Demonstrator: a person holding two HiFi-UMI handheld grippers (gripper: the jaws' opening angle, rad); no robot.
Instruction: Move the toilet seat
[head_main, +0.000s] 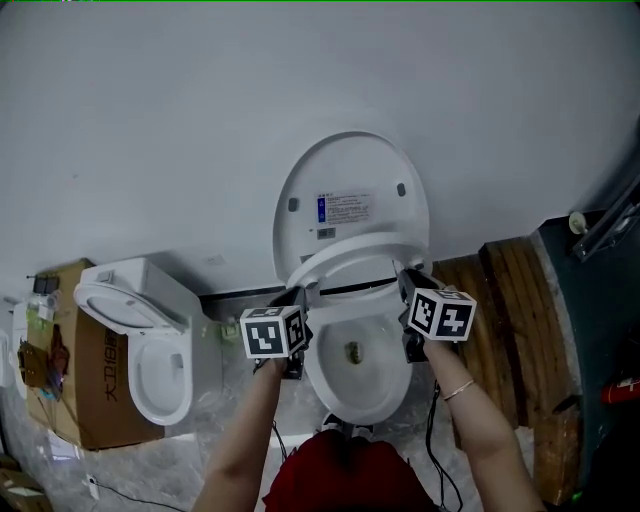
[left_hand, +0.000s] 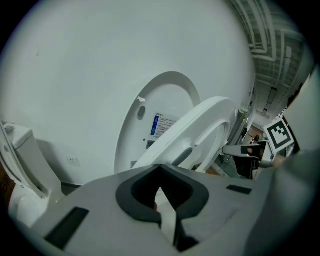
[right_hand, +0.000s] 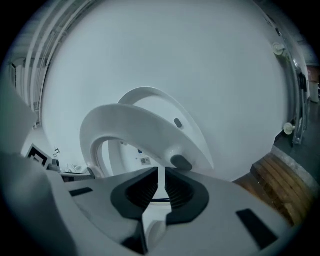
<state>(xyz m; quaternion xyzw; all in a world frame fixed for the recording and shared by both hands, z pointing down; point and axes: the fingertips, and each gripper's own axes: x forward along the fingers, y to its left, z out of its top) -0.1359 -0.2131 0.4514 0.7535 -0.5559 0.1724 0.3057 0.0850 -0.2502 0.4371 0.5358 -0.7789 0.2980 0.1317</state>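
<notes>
Toilet seat (head_main: 345, 258) & lid (head_main: 350, 190): smooth white plastic, semi-gloss. Bowl (head_main: 372, 400) and spare toilet (head_main: 185, 330) at left: glazed ceramic by the look, shiny. Wall (head_main: 300, 80): matt, plain white. Box (head_main: 90, 400): dull brown cardboard. Planks (head_main: 505, 320): rough, worn wood. Floor (head_main: 170, 465): grey, marbled, slight sheen. Right gripper (right_hand: 161, 172) body: matt grey plastic; pads (right_hand: 145, 192) dark, ribbed, rubbery.

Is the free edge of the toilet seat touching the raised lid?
Apart. The left gripper view shows the toilet seat leaning well forward of the upright lid.
</notes>
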